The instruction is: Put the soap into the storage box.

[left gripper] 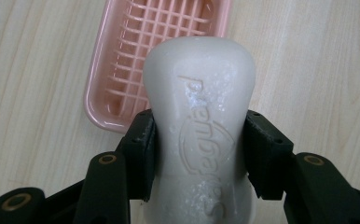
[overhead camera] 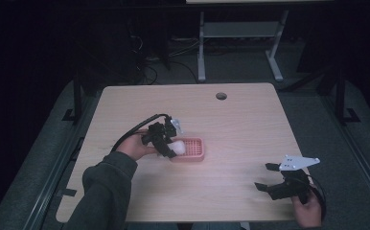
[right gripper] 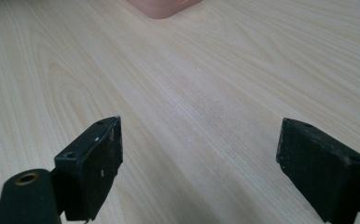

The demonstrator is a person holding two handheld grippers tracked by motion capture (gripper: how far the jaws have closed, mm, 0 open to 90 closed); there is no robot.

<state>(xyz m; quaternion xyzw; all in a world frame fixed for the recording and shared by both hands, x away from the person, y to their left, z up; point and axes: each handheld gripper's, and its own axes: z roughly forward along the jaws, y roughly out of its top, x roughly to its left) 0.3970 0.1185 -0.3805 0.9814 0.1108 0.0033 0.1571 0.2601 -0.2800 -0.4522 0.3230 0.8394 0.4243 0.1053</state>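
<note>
Left gripper (left gripper: 197, 154) fingers clamped on soap bar (left gripper: 199, 93); right gripper (right gripper: 199, 163) fingers wide, empty.

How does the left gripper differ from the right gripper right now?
The left gripper is shut on a white bar of soap; the right gripper is open with nothing between its jaws. The left gripper holds the soap beside the pink soap dish; the right gripper sits apart near the table's front right edge. Both are black and hand-held.

Bare table (overhead camera: 240, 120) all round; sole obstacle the pink soap dish (overhead camera: 191, 148), well apart from the right hand-held gripper (overhead camera: 268, 176).
</note>
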